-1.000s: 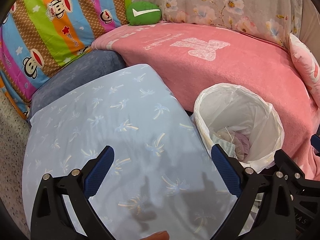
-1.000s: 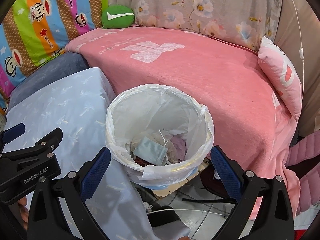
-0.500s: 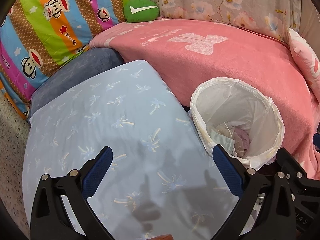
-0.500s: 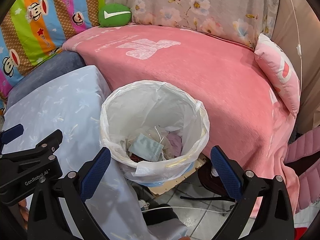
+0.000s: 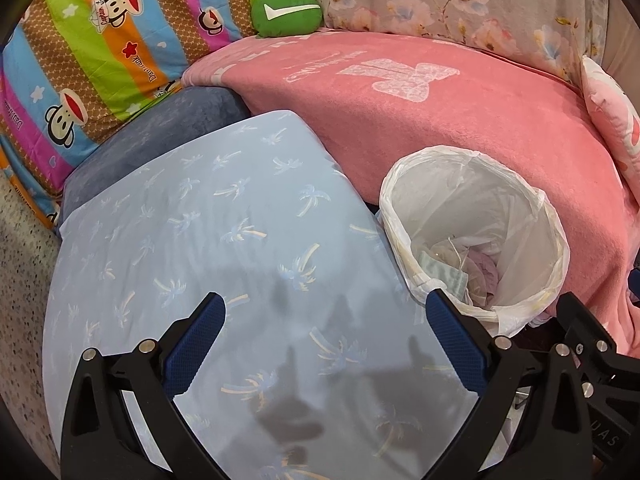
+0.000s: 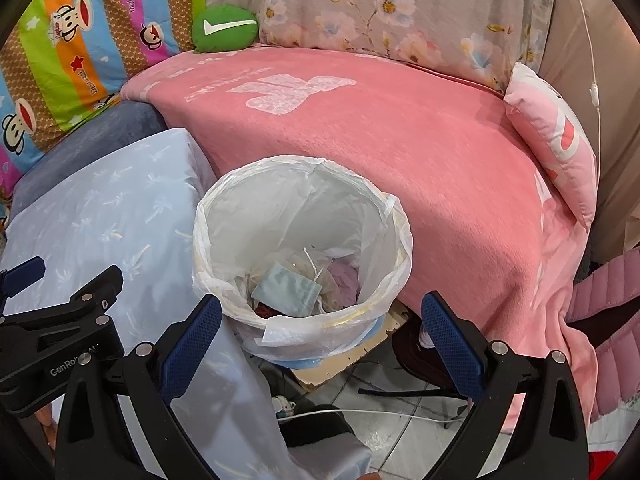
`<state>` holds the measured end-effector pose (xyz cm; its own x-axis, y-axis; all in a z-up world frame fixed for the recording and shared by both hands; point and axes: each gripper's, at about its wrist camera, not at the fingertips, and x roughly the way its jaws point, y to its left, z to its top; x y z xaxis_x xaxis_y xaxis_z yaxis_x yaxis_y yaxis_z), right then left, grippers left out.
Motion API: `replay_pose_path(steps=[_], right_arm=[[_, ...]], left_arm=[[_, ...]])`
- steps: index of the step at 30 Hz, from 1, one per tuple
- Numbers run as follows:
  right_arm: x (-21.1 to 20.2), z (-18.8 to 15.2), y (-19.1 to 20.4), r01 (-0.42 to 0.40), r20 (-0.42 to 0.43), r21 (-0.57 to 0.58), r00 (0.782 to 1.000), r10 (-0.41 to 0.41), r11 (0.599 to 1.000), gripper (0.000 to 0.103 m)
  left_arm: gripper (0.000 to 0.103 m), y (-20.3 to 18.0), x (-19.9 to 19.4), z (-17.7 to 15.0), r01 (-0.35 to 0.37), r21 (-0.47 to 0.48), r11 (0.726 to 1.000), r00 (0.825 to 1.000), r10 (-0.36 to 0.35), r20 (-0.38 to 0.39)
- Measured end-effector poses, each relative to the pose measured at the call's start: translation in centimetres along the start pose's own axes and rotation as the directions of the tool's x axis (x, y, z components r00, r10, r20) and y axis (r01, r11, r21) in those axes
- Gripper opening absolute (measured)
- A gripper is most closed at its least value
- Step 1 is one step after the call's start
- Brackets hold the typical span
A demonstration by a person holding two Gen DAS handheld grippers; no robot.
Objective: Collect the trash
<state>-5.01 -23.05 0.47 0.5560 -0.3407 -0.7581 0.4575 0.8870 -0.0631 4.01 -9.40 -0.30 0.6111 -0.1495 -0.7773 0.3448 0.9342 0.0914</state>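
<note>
A bin lined with a white plastic bag [image 6: 376,200] [image 5: 532,204] stands between the table and the pink sofa. Inside lie a pale blue face mask [image 6: 286,290] [image 5: 442,274] and crumpled tissues [image 6: 344,274]. My right gripper [image 6: 320,344] hovers open over the bin's near rim with nothing between its fingers. My left gripper [image 5: 326,344] is open above the light blue tablecloth [image 5: 208,240], left of the bin, and holds nothing. The left gripper's body also shows at the left edge of the right wrist view [image 6: 60,320].
The pink blanket [image 6: 400,128] covers the sofa behind the bin, with a green cushion [image 6: 224,28], a striped monkey-print pillow [image 5: 88,52] and a pink pillow [image 6: 552,140]. A white cable [image 6: 360,412] lies on the tiled floor below the bin. A pink padded chair [image 6: 608,300] stands at right.
Both views have pulled back slightly; the bin sits a little farther away and lower in frame. Both grippers stay open and nothing was picked up or dropped.
</note>
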Motion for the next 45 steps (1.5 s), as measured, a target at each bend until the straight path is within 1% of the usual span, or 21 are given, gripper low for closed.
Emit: replay_pose_path(steps=[12, 45], right_arm=[[0.02, -0.09, -0.2, 0.001, -0.002, 0.003, 1.0, -0.001, 1.0, 0.097], [0.15, -0.22, -0.45, 0.001, -0.002, 0.007, 1.0, -0.001, 1.0, 0.097]], left_arm=[[0.096, -0.15, 0.07, -0.26, 0.004, 0.005, 1.0, 1.0, -0.004, -0.015], [0.096, -0.01, 0.16, -0.43, 0.0, 0.005, 1.0, 1.0, 0.0, -0.014]])
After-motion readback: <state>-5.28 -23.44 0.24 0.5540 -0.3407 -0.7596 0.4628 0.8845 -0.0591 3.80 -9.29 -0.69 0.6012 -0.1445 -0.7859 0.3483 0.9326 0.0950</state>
